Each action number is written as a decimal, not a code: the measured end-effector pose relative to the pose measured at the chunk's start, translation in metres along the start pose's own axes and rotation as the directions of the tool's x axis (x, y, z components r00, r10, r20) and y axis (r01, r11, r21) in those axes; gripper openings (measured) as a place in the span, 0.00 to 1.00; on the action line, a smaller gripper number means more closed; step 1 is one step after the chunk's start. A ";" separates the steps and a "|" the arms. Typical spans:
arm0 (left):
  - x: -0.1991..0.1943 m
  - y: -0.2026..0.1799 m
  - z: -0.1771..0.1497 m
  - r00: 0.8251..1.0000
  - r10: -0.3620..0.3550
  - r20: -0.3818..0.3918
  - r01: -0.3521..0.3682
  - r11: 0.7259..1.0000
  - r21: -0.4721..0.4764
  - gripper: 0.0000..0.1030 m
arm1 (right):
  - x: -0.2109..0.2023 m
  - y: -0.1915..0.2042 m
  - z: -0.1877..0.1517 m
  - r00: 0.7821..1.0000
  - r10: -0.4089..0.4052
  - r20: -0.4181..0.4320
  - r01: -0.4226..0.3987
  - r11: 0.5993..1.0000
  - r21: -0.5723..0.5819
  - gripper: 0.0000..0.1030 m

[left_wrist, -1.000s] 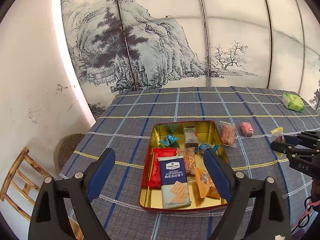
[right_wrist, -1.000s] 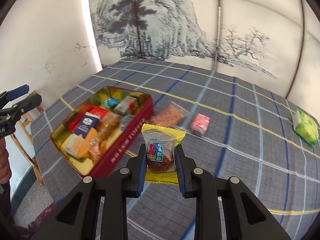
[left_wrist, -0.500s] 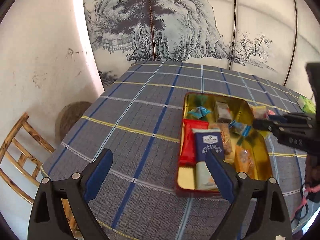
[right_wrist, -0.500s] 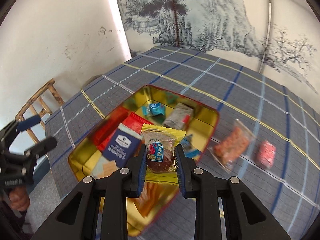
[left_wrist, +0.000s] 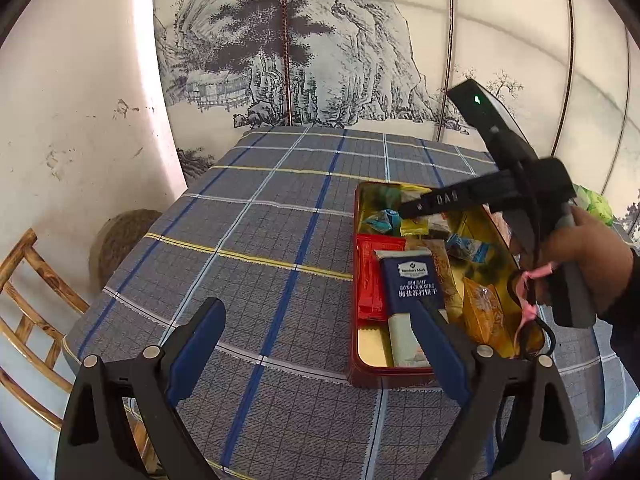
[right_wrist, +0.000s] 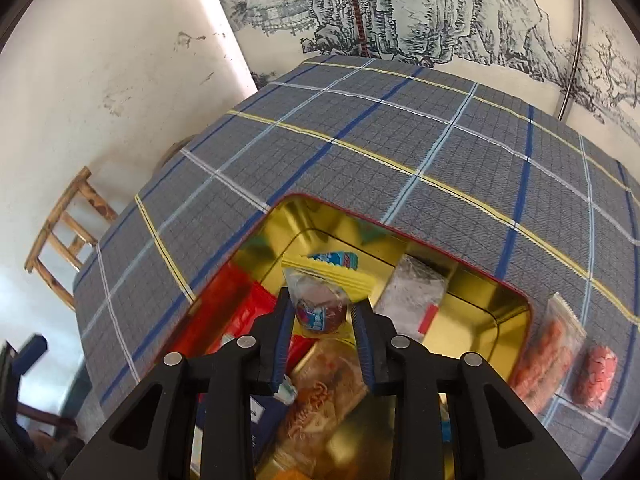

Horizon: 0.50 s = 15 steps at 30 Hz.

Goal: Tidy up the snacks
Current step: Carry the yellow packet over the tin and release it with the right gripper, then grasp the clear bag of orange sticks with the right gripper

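While the checked cloth covers the whole surface, the red tin with its gold inside sits toward one side of it, its near wall close to the cloth's front edge. Packed in the tin are a blue soda cracker pack, a red packet along the left wall, an orange bag, a clear silver-grey packet and small blue-wrapped sweets. Outside the tin's right wall lie a clear bag of orange snacks and a small pink packet, well apart from a green packet at the far side. Broad bare cloth stretches left of the tin. Over the tin's far end, the right tongs have just been easing apart, the yellow-edged sweet packet between their pads and slumping down, barely gripped if at all. The left tongs hang wide apart over the near edge, holding nothing, one pad overlapping the tin's corner.
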<state>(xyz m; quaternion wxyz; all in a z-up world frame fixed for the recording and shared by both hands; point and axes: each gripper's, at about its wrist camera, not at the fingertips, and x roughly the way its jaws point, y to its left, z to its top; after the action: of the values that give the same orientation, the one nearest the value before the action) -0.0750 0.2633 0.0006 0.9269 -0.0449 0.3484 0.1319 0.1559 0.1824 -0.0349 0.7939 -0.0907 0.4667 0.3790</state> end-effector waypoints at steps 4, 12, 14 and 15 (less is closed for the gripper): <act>0.003 -0.003 -0.004 1.000 0.001 -0.021 -0.001 1.000 0.015 0.89 | -0.033 -0.010 -0.011 0.992 0.024 0.123 -0.028 0.999 0.028 0.41; -0.006 -0.022 -0.005 0.999 -0.033 0.001 0.033 0.998 0.051 0.90 | -0.110 -0.103 -0.090 0.976 -0.101 0.192 0.063 0.979 0.194 0.49; -0.004 -0.031 -0.005 0.999 -0.046 -0.009 0.046 0.997 0.061 0.90 | -0.106 -0.118 -0.099 0.984 -0.071 0.163 0.030 0.969 0.244 0.48; -0.004 -0.037 -0.004 0.998 -0.056 -0.017 0.057 0.996 0.070 0.90 | -0.103 -0.122 -0.099 0.986 -0.060 0.158 0.017 0.965 0.261 0.48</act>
<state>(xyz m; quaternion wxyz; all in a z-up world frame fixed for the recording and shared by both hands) -0.0700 0.2260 -0.0005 0.9287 -0.0230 0.3582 0.0931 0.1446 -0.0056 -0.0312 0.8420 0.0361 0.4432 0.3053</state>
